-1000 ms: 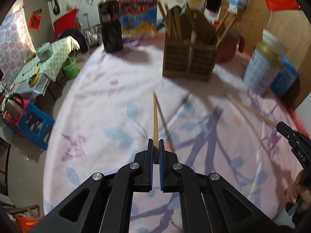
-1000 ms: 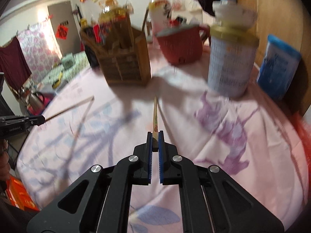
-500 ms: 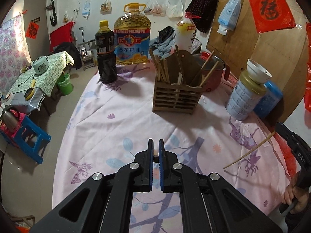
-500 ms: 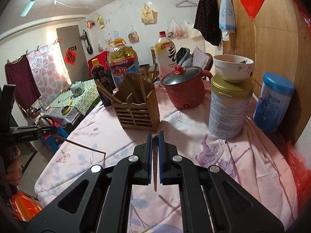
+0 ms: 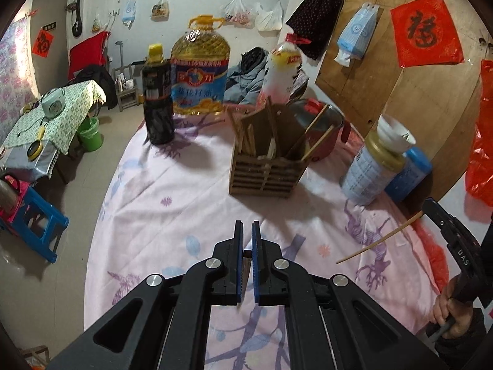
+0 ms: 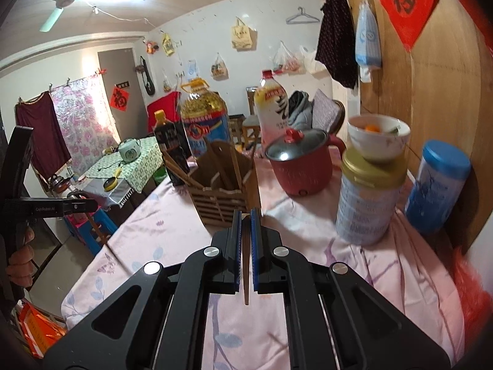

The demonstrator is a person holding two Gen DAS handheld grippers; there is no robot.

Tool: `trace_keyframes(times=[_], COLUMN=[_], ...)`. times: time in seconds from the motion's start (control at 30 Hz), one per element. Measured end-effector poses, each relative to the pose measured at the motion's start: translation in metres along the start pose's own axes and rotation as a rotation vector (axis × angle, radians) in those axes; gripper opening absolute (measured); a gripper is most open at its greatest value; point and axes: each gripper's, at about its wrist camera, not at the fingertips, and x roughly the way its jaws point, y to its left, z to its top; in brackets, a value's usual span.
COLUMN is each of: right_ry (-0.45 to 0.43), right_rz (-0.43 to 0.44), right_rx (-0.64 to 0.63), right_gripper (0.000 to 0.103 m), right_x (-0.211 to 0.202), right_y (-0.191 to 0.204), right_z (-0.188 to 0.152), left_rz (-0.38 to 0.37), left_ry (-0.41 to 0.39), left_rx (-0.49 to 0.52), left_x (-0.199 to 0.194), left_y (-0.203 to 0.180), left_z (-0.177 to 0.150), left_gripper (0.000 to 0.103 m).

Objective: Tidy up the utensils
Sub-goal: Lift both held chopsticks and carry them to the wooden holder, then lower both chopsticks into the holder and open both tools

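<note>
Both tongs, left (image 5: pixel 246 231) and right (image 6: pixel 245 219), each clench one chopstick (image 6: pixel 246 265) above the tablecloth (image 5: pixel 172 203).

A slatted wooden holder (image 5: pixel 265 172) stands on smooth printed cloth (image 5: pixel 172 203). The red pot (image 6: pixel 303 169) has a glossy lid; matt black plastic grippers carry shiny metal rivets.
</note>
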Motion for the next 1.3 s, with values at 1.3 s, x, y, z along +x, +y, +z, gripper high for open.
trace_keyframes(times=[1.3], right_ry=[-0.019], right_rz=[0.095], right_rx=[-0.112], right_gripper=[0.012], right_x=[0.155], right_y=[0.026], right_z=[0.136], left_rz=[-0.033], left_ry=[-0.142], left_rx=[0.010], left_x=[0.118], left_y=[-0.020], left_z=[0.209], left_gripper=[0.012])
